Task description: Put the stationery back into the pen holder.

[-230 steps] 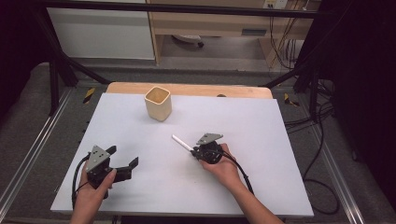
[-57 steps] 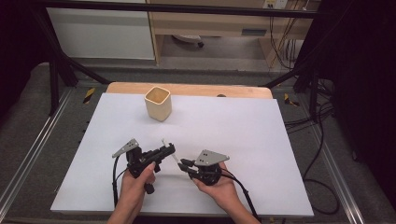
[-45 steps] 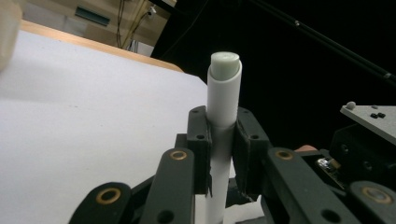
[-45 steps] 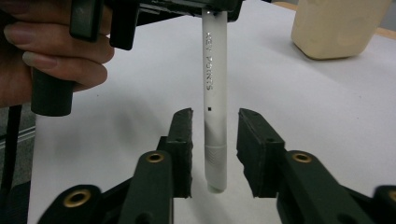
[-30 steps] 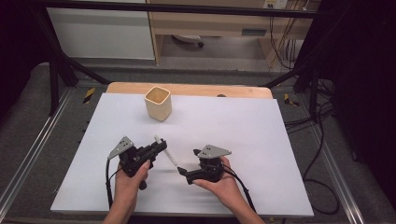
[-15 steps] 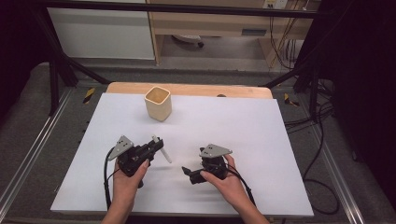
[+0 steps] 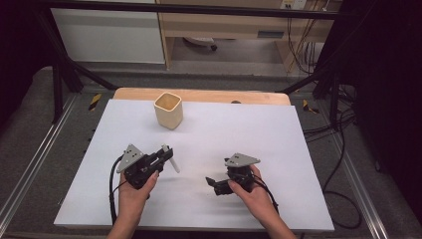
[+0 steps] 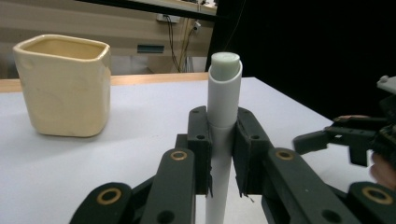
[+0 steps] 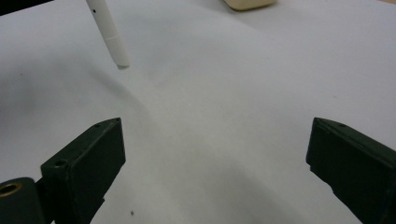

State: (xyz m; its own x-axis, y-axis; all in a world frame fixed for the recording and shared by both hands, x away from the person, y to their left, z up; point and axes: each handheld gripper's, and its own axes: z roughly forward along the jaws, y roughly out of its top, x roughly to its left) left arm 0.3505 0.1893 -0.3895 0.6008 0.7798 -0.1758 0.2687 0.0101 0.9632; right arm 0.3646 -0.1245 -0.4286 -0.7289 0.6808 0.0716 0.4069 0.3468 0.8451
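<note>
Left tool (image 8: pixel 223 154) clamping white tube (image 8: pixel 223 107), beige cup (image 8: pixel 63 86) apart.

Glossy cream ceramic cup (image 7: pixel 168 109); smooth matt white plastic tube (image 8: pixel 223 112).

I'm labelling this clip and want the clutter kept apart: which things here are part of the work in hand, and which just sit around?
In the job:
- white tube, clamped upright in the left gripper
- right gripper, jaws open, nothing between them
- cream cup, standing far side of the white table, probably where the tube goes

Lying about:
- cables on the floor beside the table
</note>
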